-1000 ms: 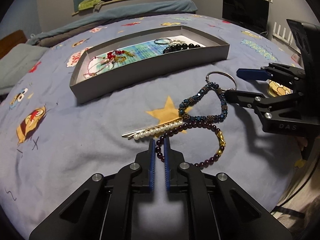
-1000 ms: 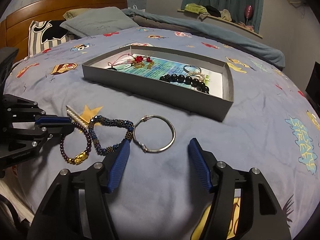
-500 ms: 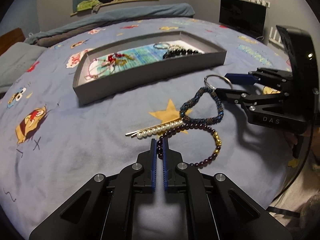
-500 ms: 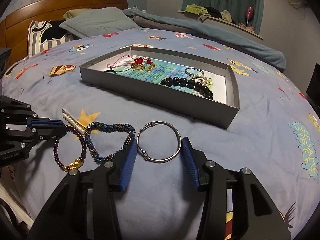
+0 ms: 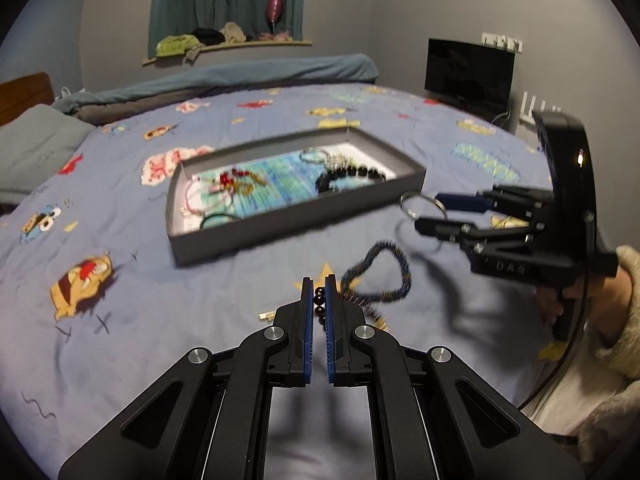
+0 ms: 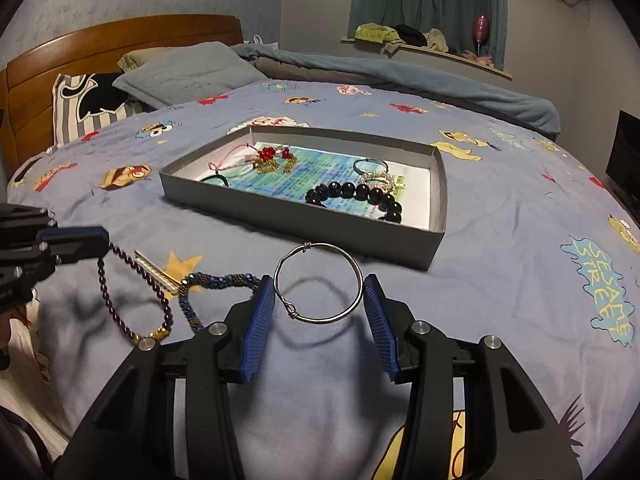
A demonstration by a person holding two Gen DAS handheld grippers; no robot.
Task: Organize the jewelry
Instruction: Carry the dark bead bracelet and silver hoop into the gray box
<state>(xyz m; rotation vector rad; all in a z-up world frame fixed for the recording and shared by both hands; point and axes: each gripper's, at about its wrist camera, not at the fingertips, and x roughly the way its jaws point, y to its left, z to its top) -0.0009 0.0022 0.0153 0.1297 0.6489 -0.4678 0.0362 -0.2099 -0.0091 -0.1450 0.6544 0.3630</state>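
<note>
Bedspread (image 6: pixel 500 240), blue with cartoon prints, carries everything here. At far left in the right wrist view, the left gripper (image 6: pixel 105 245) is clenched on a dark purple bead bracelet with gold beads (image 6: pixel 108 300), which hangs from its blue pads in a loop above the cloth. Just right of that loop lie a pearl-lined hair pin (image 6: pixel 158 272) and a blue-and-bronze beaded rope bracelet (image 6: pixel 216 281), both resting on the bedspread near a yellow star print. Further right, the right gripper (image 6: pixel 319 312) grasps a thin silver wire bangle (image 6: pixel 318 283) across its width, each blue pad pressing one side; the bangle's shadow falls on the cloth below it. Its jaws have just been closing on the bangle. Beyond, further away, sits a shallow grey cardboard tray (image 6: pixel 304 216) holding a red-beaded charm (image 6: pixel 272 157), a black round-bead bracelet (image 6: pixel 356 196) and a small sparkling ring piece (image 6: pixel 376 178).
</note>
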